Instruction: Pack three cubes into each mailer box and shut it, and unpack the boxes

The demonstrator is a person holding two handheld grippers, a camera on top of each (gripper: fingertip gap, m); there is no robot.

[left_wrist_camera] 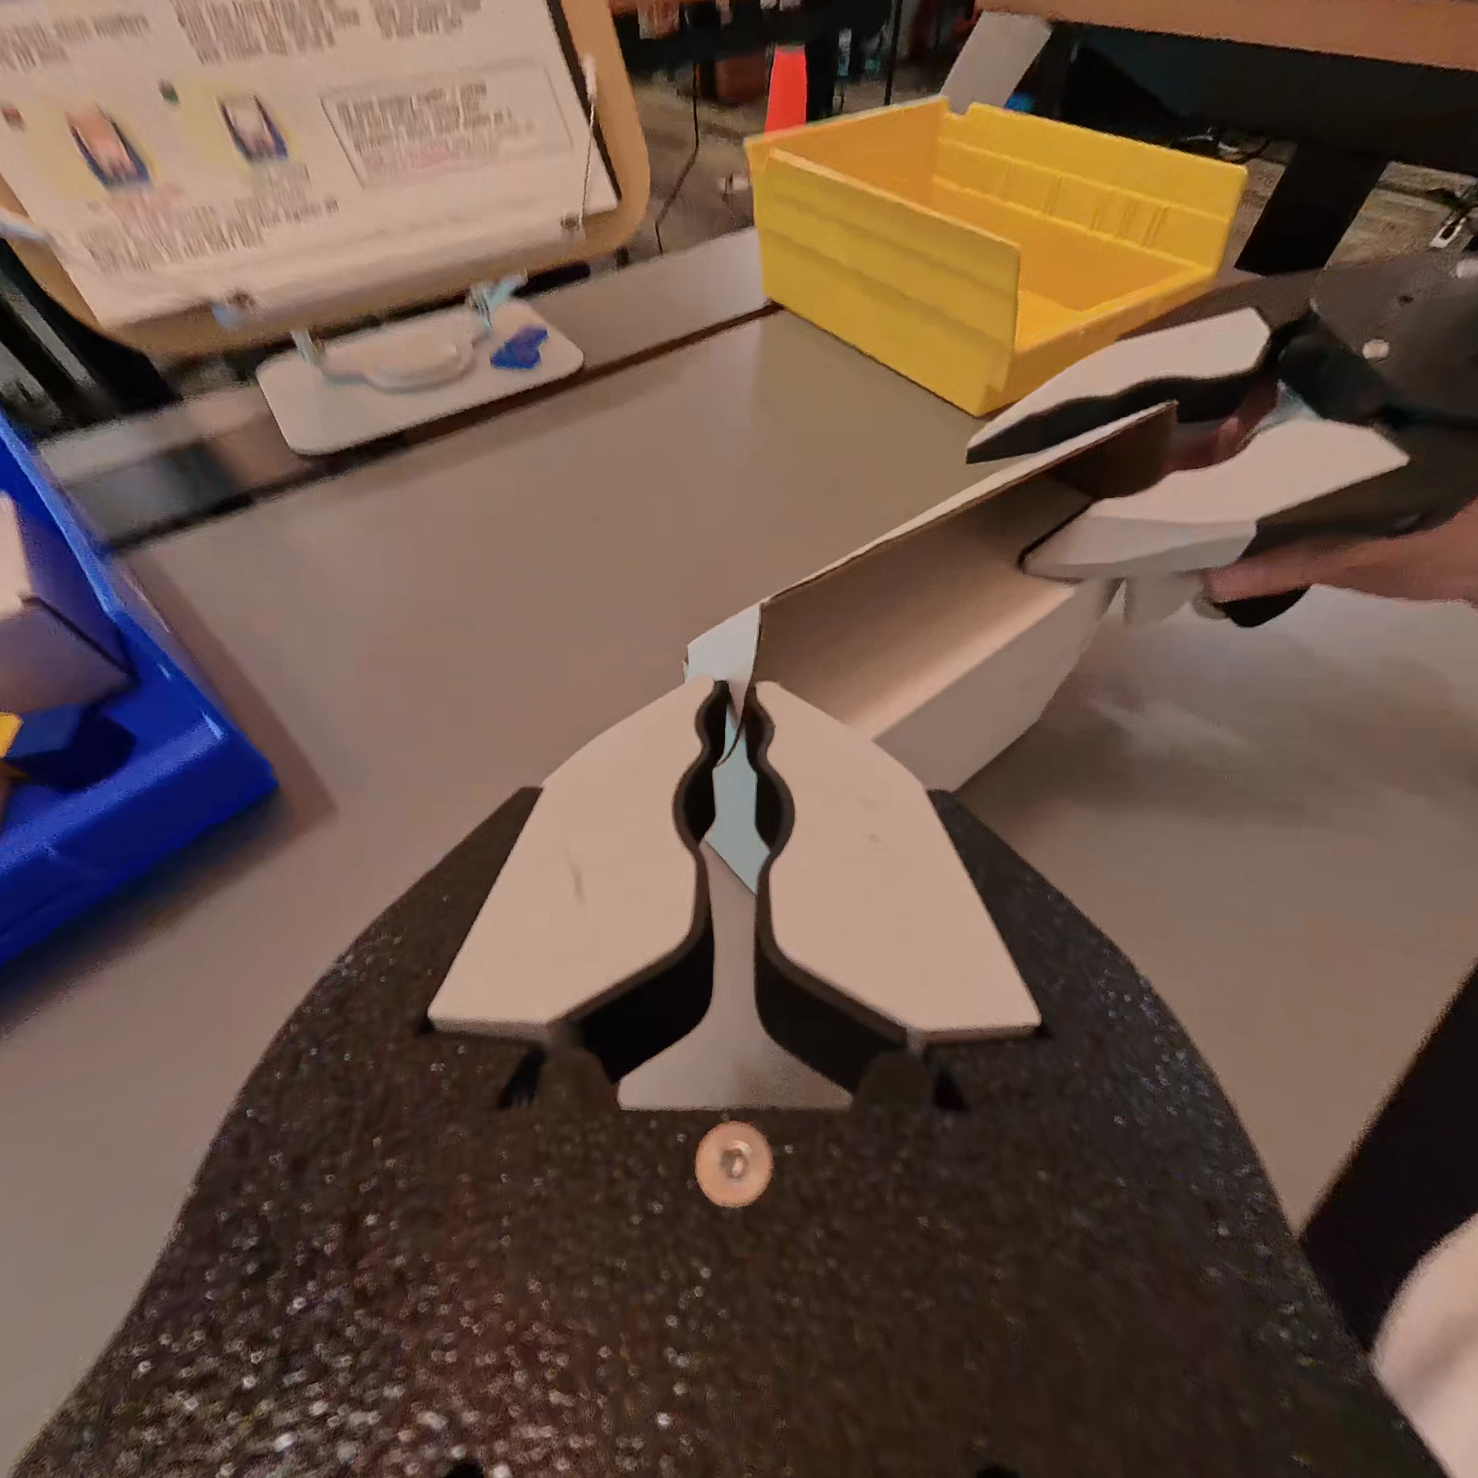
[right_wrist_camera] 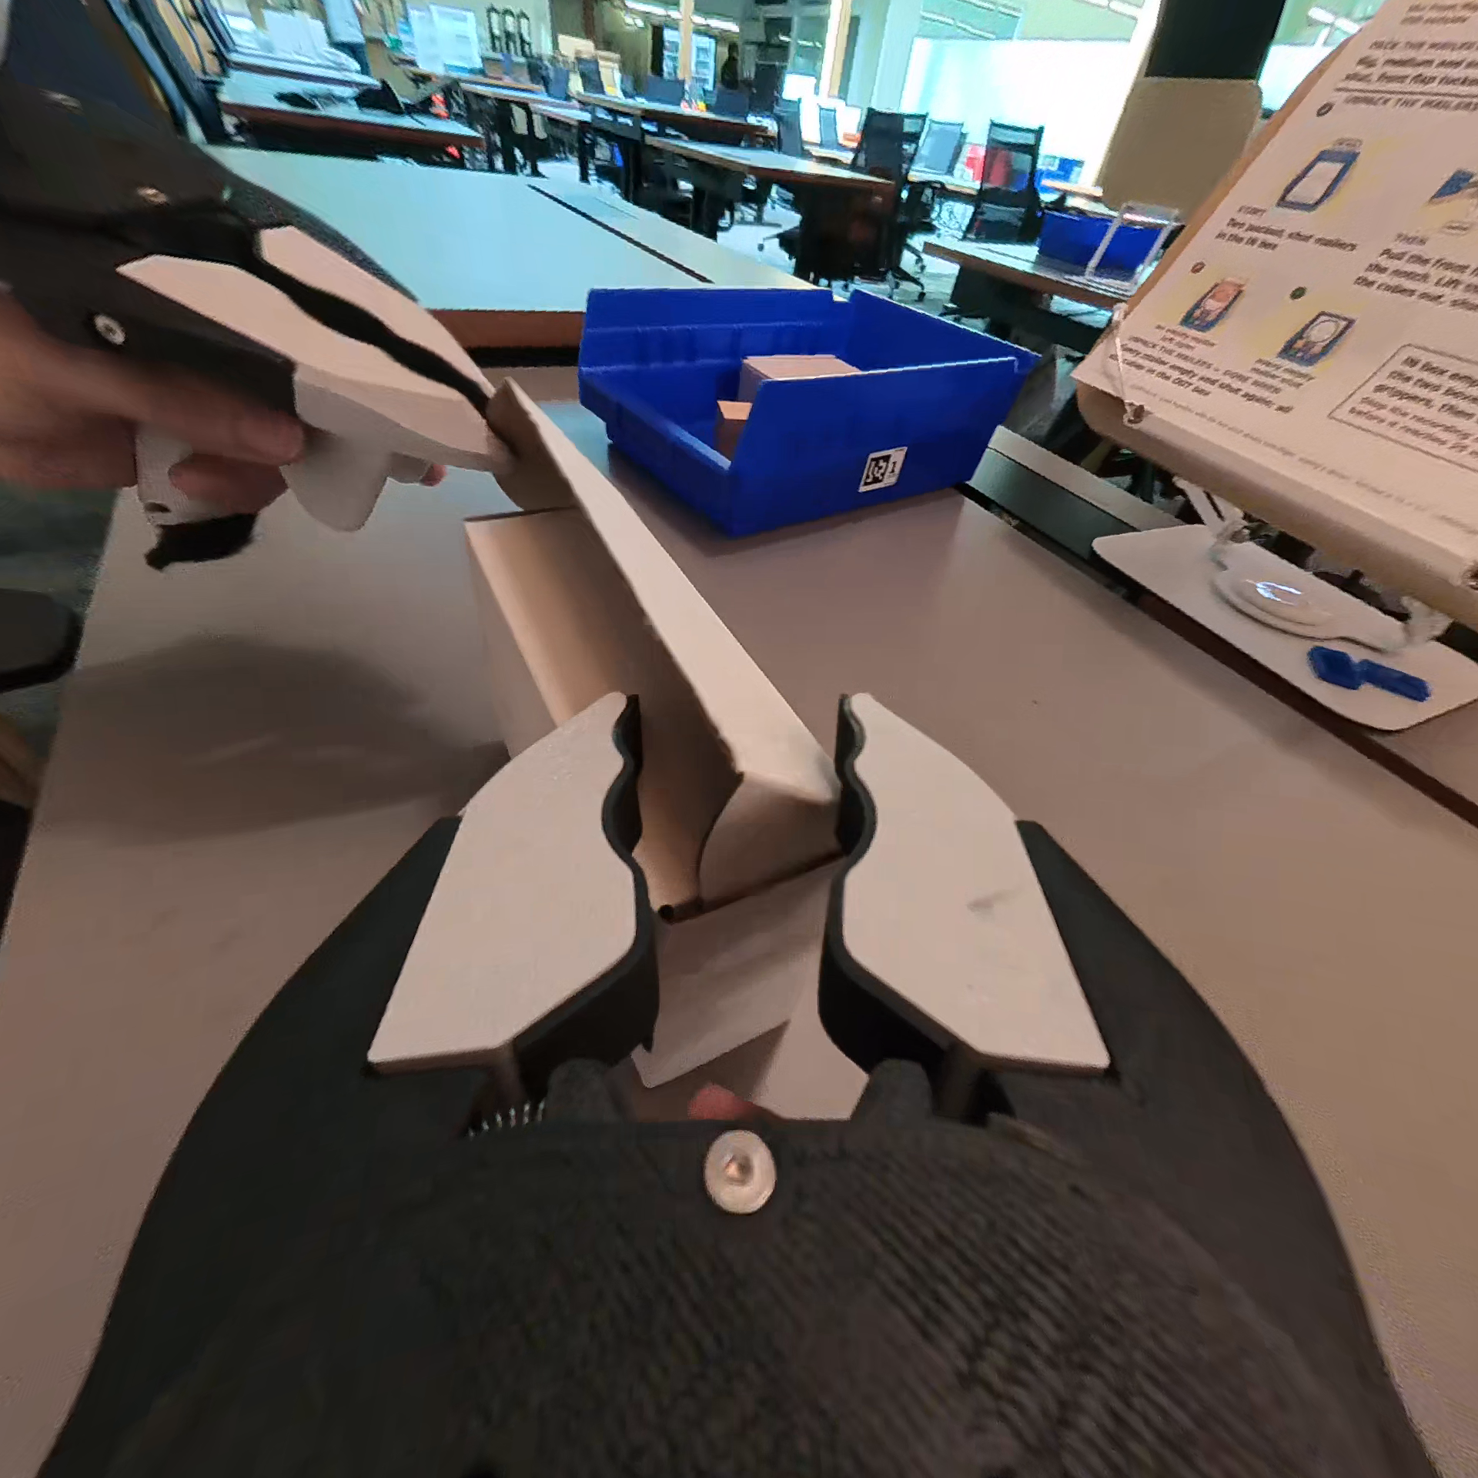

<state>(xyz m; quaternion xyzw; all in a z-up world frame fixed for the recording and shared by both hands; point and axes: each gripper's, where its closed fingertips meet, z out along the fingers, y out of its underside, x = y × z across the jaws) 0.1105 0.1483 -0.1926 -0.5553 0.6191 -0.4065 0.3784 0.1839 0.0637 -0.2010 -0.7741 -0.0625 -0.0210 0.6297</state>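
Note:
A white mailer box point(left_wrist_camera: 960, 664) lies on the grey table point(left_wrist_camera: 480, 600) with its lid point(right_wrist_camera: 680, 624) raised partway. My left gripper point(left_wrist_camera: 736, 696) is shut on a flap at one end of the lid. It also shows in the right wrist view point(right_wrist_camera: 488, 424), pinching the far end of the lid. My right gripper point(right_wrist_camera: 740, 712) holds the other end, with the lid's folded front flap wedged between its fingers. It also shows in the left wrist view point(left_wrist_camera: 1000, 512). The inside of the box is hidden. Brown cubes point(right_wrist_camera: 792, 372) sit in a blue bin point(right_wrist_camera: 800, 416).
A yellow bin point(left_wrist_camera: 960, 264) stands at the back of the table, beyond the box. The blue bin also shows in the left wrist view point(left_wrist_camera: 120, 800), at the left edge. An instruction board point(right_wrist_camera: 1320, 320) on a white stand point(left_wrist_camera: 416, 376) stands beside the table. Other tables and chairs stand behind. Across from one pair of fingers to the other is roughly 12 cm.

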